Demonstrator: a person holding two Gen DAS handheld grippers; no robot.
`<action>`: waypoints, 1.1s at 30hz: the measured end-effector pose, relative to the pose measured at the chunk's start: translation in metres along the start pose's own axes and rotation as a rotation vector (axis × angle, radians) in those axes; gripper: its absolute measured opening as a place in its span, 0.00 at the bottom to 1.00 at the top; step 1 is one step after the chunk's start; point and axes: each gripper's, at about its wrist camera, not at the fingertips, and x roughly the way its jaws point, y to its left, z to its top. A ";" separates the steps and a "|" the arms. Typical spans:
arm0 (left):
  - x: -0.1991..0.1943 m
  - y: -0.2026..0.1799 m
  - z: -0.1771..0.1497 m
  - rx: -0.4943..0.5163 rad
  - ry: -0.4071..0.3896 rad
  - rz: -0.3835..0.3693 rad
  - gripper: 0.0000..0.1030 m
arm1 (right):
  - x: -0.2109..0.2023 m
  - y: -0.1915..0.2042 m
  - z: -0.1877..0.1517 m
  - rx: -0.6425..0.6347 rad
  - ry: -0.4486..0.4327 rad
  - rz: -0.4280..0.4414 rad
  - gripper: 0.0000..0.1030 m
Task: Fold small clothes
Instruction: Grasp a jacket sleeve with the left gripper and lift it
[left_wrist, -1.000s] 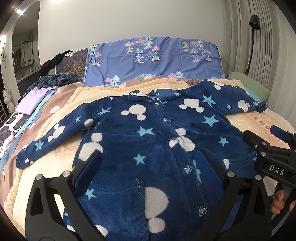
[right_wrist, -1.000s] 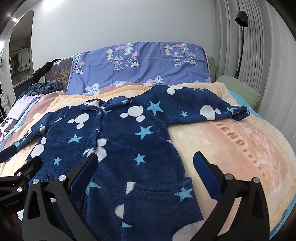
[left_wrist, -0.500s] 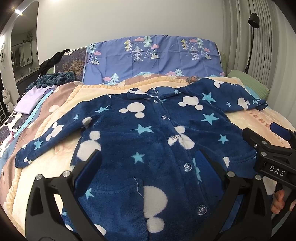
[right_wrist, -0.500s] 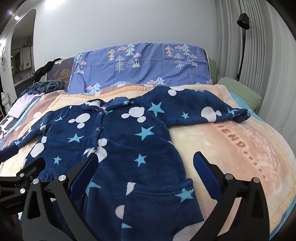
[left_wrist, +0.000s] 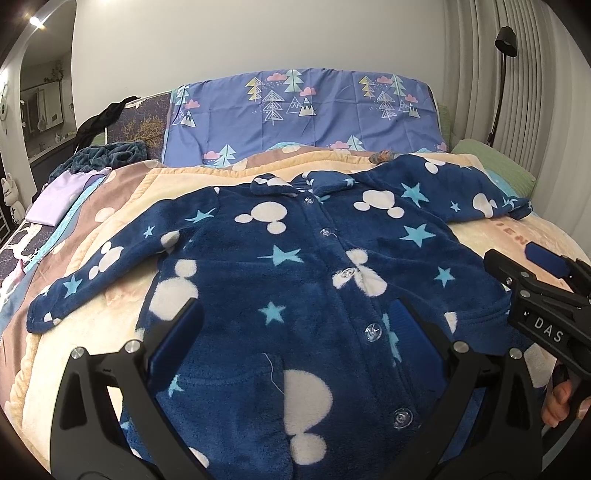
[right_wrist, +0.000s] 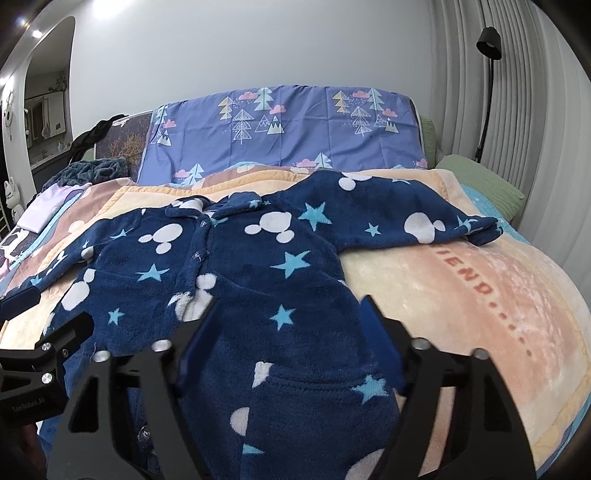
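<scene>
While the fleece pyjama jacket (left_wrist: 295, 273) lies flat on the blanket (right_wrist: 461, 295), collar toward the pillow (left_wrist: 303, 114) and sleeves out sideways, the left gripper (left_wrist: 295, 332) stands apart; the right gripper (right_wrist: 284, 339), jaws just narrowing, presses nothing.

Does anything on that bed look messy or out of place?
Mostly tidy. The navy fleece top lies flat, buttoned, sleeves spread. One loose white thread dangles by its pocket, and dark clothes sit heaped at the bed's far left corner.
</scene>
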 end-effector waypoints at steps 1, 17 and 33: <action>0.001 0.001 0.000 -0.004 0.000 -0.007 0.98 | 0.001 0.000 0.000 0.000 0.007 0.007 0.60; 0.026 0.182 -0.030 -0.567 0.026 -0.076 0.48 | 0.007 -0.011 -0.002 0.007 -0.059 0.062 0.23; 0.051 0.427 -0.110 -1.248 0.022 0.202 0.64 | 0.042 -0.011 -0.002 0.029 0.072 0.081 0.24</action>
